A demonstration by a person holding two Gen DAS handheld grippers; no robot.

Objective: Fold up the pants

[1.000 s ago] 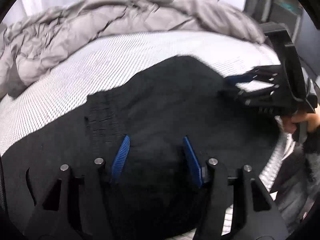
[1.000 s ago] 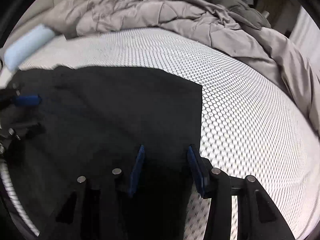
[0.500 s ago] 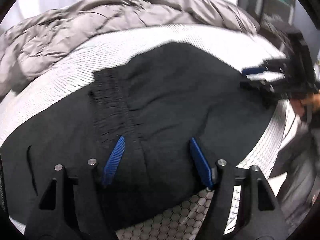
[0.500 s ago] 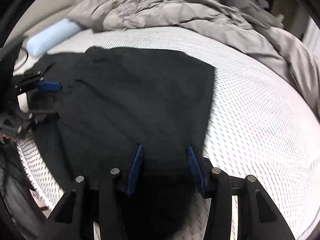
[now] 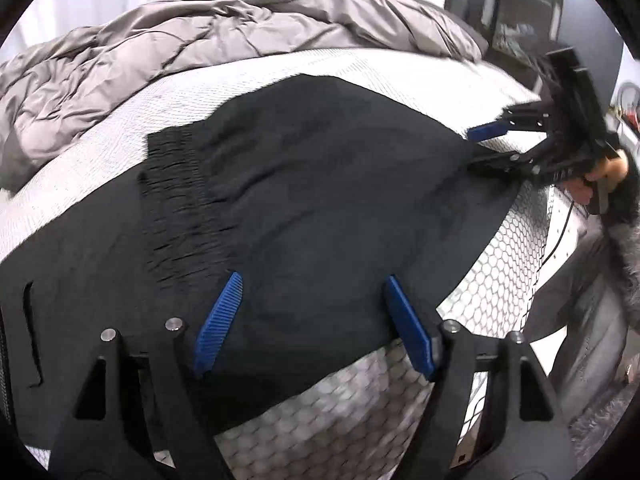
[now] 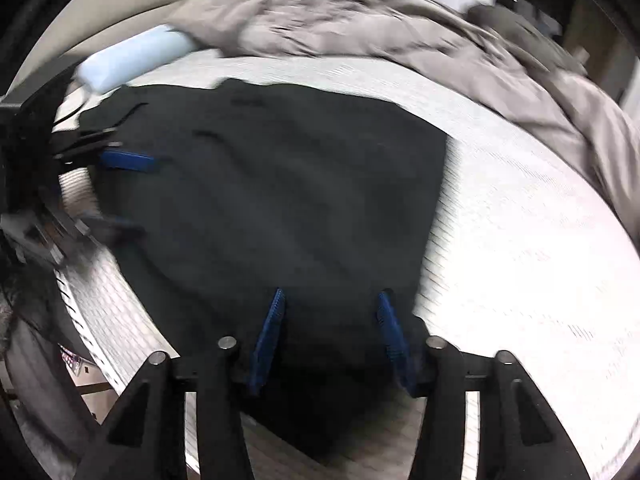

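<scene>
Black pants (image 5: 320, 200) lie flat, long axis running left-right w/ waistband (image 5: 180, 200) end left; left gripper (image 5: 312, 320) & right gripper (image 6: 328, 336) both spread wide, gripping nothing

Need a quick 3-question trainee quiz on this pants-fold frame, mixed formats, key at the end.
1. True or false: the left gripper is open above the black pants.
2. Multiple choice: what lies bunched at the far side of the mattress? A) gray comforter B) red towel C) cardboard box
3. Fill in: in the left wrist view, the gathered elastic waistband sits to the ____ of the left gripper's blue fingers.

Key: 1 true; 2 A, the gray comforter; 3 left. The right gripper is open too.
</scene>
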